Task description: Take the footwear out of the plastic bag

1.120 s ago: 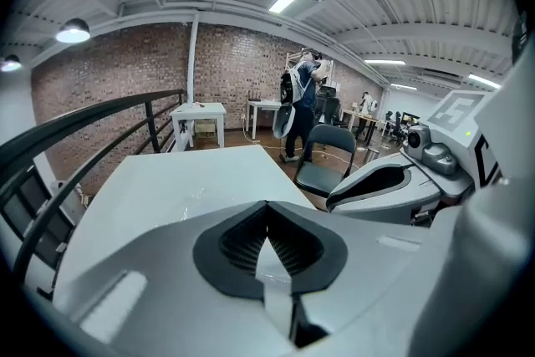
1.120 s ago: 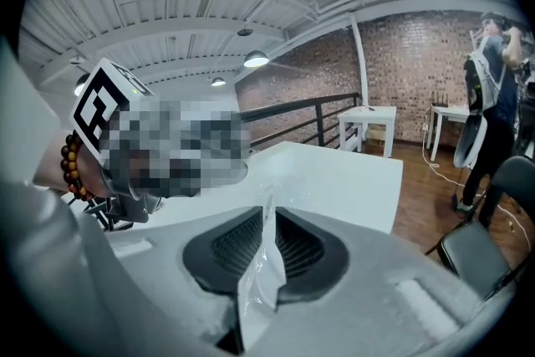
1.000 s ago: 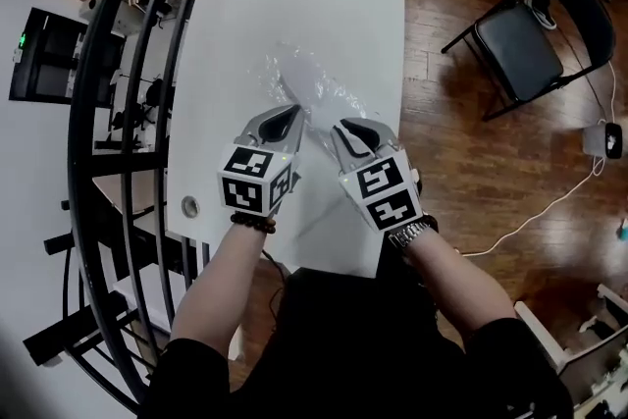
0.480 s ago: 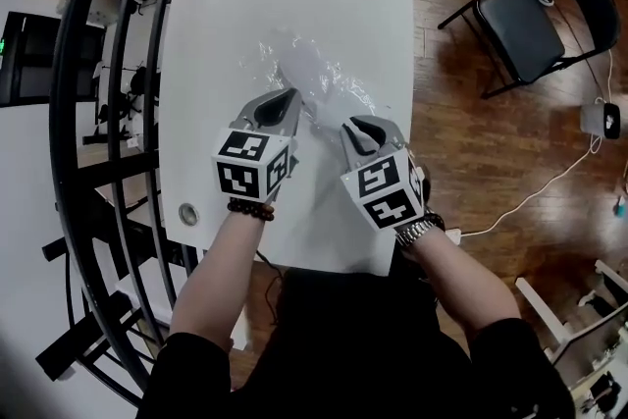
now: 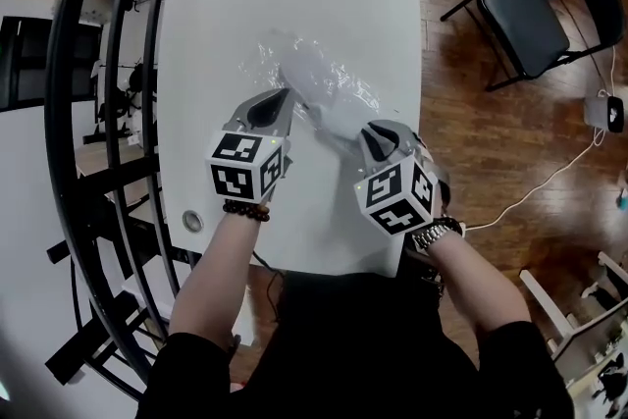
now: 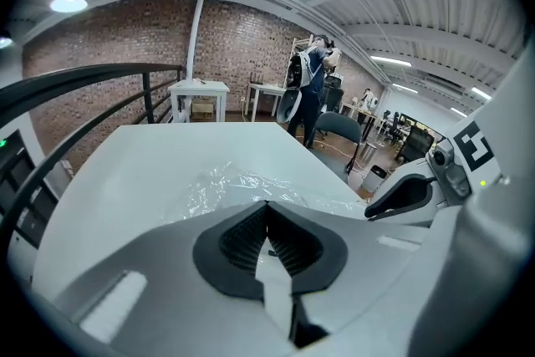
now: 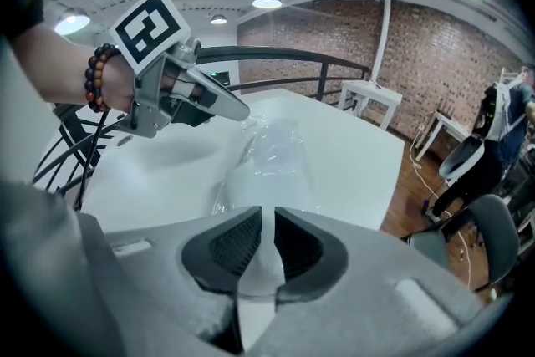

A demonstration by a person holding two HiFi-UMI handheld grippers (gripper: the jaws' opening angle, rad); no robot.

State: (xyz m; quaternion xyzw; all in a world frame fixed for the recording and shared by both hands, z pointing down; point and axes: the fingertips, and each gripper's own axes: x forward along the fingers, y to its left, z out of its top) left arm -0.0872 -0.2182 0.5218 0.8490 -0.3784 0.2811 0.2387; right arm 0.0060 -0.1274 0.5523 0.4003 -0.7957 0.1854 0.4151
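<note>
Through the crinkled plastic bag (image 5: 285,64) the footwear (image 5: 324,103) shows only as a long pale shape, and its kind cannot be told. The right gripper (image 5: 365,130) covers the footwear's end at the bag's near side. Whether film lies between footwear and jaws is unclear. Whether the left gripper (image 5: 286,99), at the bag's near-left edge, pinches film is hidden.
</note>
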